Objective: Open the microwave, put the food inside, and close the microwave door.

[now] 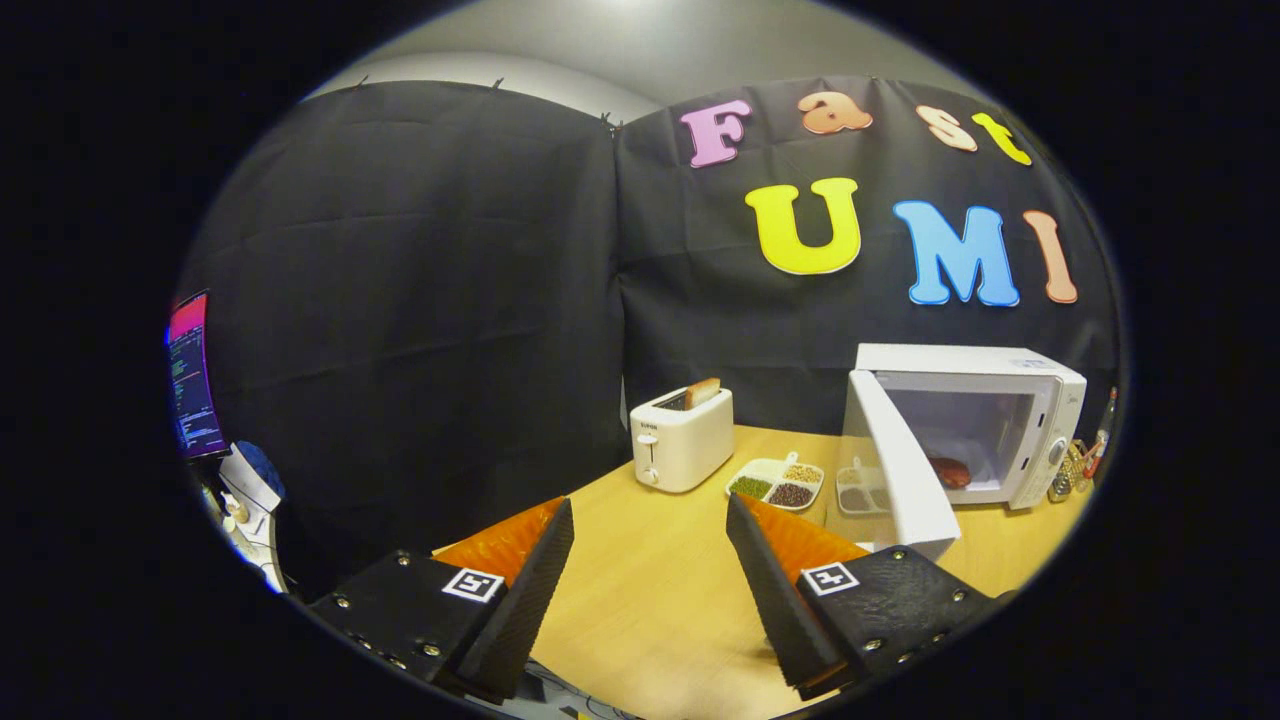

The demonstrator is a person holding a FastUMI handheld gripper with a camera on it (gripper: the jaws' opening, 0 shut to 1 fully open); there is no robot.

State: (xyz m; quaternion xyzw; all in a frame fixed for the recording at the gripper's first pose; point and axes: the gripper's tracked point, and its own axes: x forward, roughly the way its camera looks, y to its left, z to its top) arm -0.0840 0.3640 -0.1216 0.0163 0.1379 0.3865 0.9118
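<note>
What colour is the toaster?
White, with bread up top; the toaster shows best in the gripper view, beyond the open gripper.

Gripper (pixel 650 520) held level, fingers apart

The two fingers (pixel 525 590) reach forward side by side with a wide gap between them — nothing pinched, nothing touched. Each tapers to a blunt tip, and each mount carries a small square marker — both facing up.

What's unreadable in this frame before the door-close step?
- White microwave: its open door hides part of the cavity, gripper view.
- Reddish-brown food inside: too small to identify.
- Bottles beside the microwave: cut off by the edge.
- Gripper: jaws open, holding nothing.
</note>
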